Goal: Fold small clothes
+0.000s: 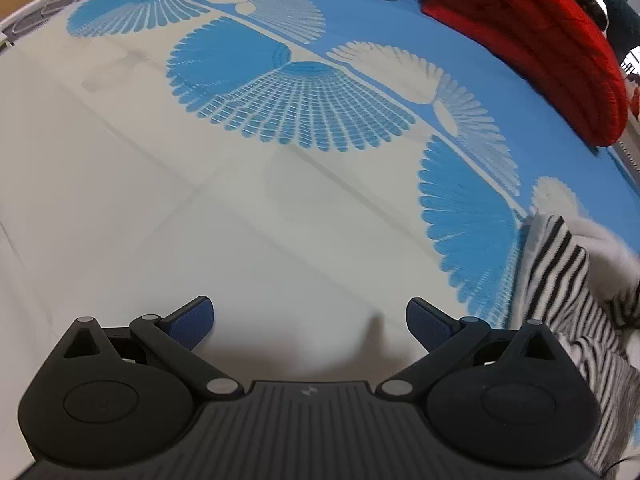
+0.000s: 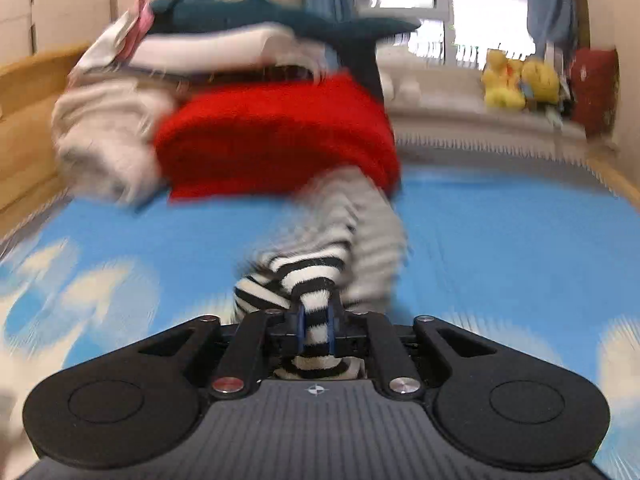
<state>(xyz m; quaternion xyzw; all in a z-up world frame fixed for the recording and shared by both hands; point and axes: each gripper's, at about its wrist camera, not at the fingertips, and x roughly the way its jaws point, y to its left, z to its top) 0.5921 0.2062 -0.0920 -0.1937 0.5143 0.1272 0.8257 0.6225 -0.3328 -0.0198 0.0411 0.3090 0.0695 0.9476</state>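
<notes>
A black-and-white striped garment hangs bunched from my right gripper, which is shut on a fold of it above the blue and white bed sheet. The view is blurred by motion. The same striped garment shows at the right edge of the left wrist view, lying crumpled on the sheet. My left gripper is open and empty, low over the pale part of the sheet, to the left of the garment.
A pile of folded clothes with a red knit in front, beige, white and dark teal pieces behind, sits at the far end of the bed. The red knit also shows top right. A wooden bed frame is left; yellow plush toys stand on the sill.
</notes>
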